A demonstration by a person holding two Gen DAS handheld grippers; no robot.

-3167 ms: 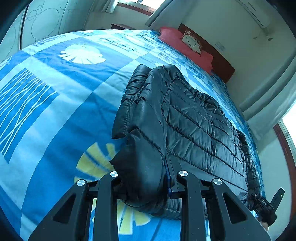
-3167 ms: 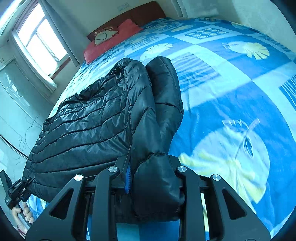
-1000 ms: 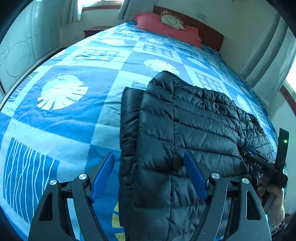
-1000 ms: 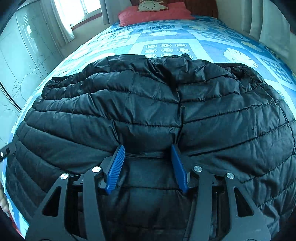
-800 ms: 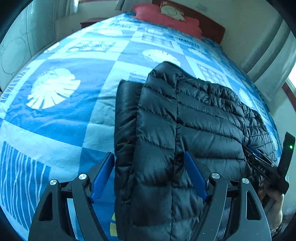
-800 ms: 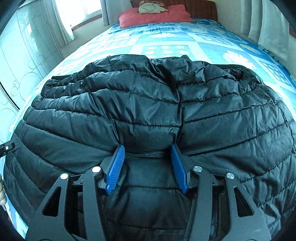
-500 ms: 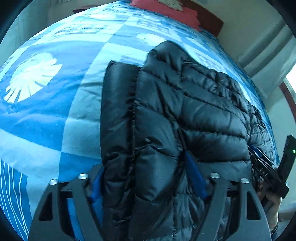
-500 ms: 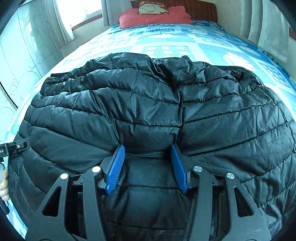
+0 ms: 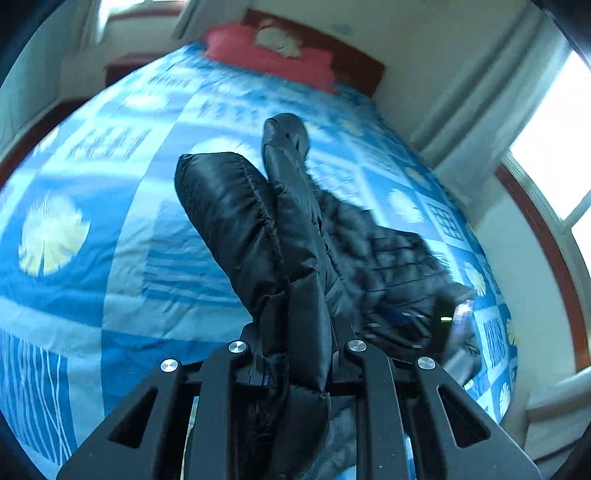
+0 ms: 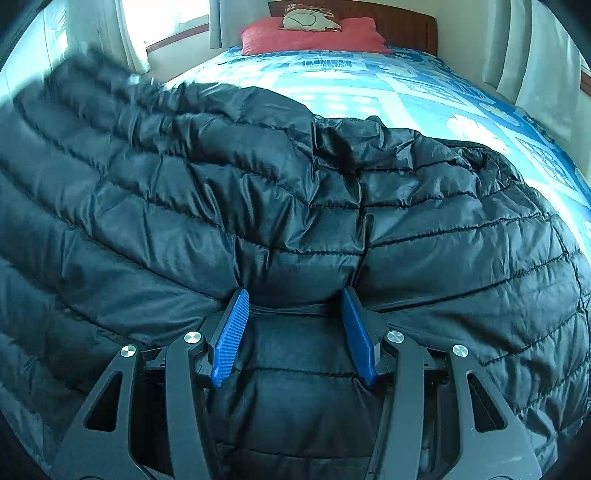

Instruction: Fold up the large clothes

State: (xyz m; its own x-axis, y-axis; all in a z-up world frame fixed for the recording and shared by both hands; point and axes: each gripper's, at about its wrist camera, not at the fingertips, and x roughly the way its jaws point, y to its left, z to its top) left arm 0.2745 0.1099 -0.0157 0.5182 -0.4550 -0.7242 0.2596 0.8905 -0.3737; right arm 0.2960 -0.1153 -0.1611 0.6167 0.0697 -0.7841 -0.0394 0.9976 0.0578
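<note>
A black quilted puffer jacket lies on a blue patterned bedspread. My left gripper is shut on the jacket's near left edge and holds that fold raised above the bed. My right gripper is open, its blue pads standing either side of the jacket's hem without closing on it. In the right wrist view the jacket's left side rises up, blurred. The right gripper shows as a blur in the left wrist view.
Red pillows and a dark wooden headboard are at the far end of the bed. Curtains and a window stand at the right; a window is at the left in the right wrist view.
My left gripper has closed on the jacket's left edge and lifted it off the bed. My right gripper has stayed open over the hem.
</note>
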